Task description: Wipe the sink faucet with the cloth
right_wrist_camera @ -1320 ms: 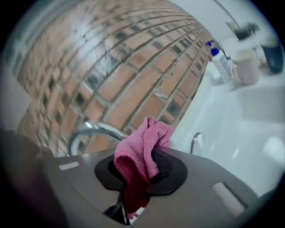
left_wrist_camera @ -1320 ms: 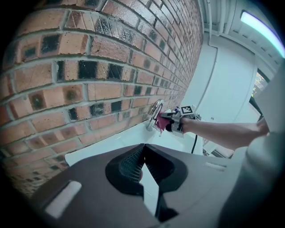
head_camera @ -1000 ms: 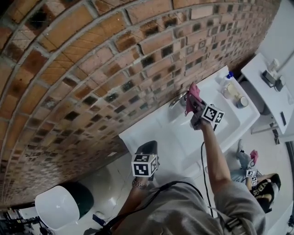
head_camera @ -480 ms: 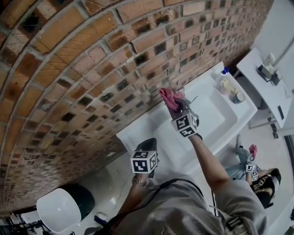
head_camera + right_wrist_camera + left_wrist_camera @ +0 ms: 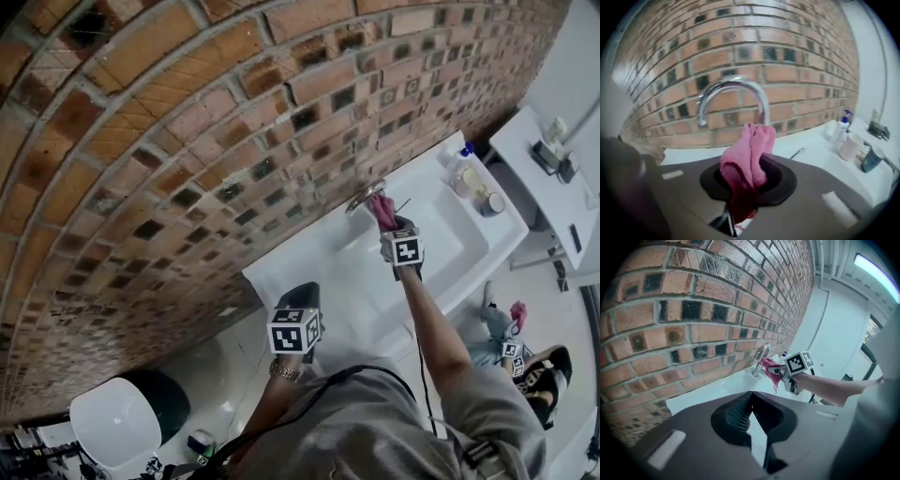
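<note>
Beside the curved faucet [image 5: 733, 89] behind the sink [image 5: 441, 236], the right claw [image 5: 388, 228] gripped a pink cloth [image 5: 747, 154], seemingly soft and limp, best pinched at its bunched middle so free folds could rub, while the left claw [image 5: 750, 401] hung closed on nothing.

head: we look steeply down | left: curved chrome faucet [image 5: 761, 355] far ahead | right: close before it | all share it
</note>
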Motion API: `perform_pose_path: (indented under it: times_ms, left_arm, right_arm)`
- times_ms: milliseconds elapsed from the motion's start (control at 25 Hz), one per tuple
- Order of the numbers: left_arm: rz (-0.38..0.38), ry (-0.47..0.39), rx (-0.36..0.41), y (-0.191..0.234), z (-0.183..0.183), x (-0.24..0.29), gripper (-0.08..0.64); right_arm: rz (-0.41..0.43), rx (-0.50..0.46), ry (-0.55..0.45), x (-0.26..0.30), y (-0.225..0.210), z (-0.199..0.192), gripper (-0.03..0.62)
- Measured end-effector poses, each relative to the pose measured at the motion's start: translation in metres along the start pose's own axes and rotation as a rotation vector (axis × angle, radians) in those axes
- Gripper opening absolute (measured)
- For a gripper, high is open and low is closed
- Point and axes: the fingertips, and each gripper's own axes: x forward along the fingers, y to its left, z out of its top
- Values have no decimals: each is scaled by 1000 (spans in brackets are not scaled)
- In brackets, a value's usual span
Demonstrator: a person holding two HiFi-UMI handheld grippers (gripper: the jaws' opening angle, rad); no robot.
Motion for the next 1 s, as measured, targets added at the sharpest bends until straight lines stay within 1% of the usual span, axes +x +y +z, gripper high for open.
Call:
perform_pose_path:
  times_ms: [40, 80, 120, 200, 320, 440, 520, 560, 640, 680, 720, 760, 800, 840, 920, 1000]
  left_arm:
    - [7, 1, -8, 3, -1, -1, 20]
    - [10, 2, -14, 5, -1, -1, 20]
    - [11, 2, -18, 5, -2, -2, 20]
    - [9, 0, -14, 3, -1, -1, 20]
    - [13, -3, -8, 0, -1, -2, 20]
    - [25, -5, -11, 0, 0, -3, 20]
    - [41, -9, -22, 2, -1, -5, 20]
    - [50, -12, -30, 3, -2, -7, 20]
    - [69, -23, -49, 5, -5, -11, 20]
    - [76, -28, -57, 5, -7, -14, 20]
    - [81, -30, -67, 4, -10, -17, 20]
    - [84, -30, -78, 1, -17, -22, 20]
    - [86, -28, -90, -1, -25, -27, 20]
    - [90, -27, -98, -1, -32, -30, 20]
    - [105, -21, -104, 3, -43, -34, 20]
    - [115, -11, -107, 4, -55, -40, 20]
  right_arm:
    - [-35, 39, -28, 3, -14, 14, 77]
    - [-52, 59, -44, 7, -23, 26, 77]
    - [-60, 58, -41, 13, -29, 35, 78]
    - [-58, 31, 24, 31, -32, 33, 78]
    - [-55, -30, 127, 55, -30, 0, 80]
    - [-94, -94, 141, 59, -40, -17, 81]
    - [-88, -110, 156, 58, -36, -22, 81]
    - [-72, -117, 191, 58, -29, -30, 81]
    - [-15, -101, 304, 57, -11, -60, 78]
    - [19, -66, 357, 56, -1, -79, 78]
    - [39, -30, 393, 51, 7, -99, 78]
    - [41, -13, 411, 41, 11, -116, 78]
    - [38, -12, 407, 28, 16, -126, 78]
    - [41, -16, 384, 17, 22, -128, 78]
    - [77, -7, 307, -3, 45, -113, 78]
    - [128, 8, 232, -29, 78, -99, 78]
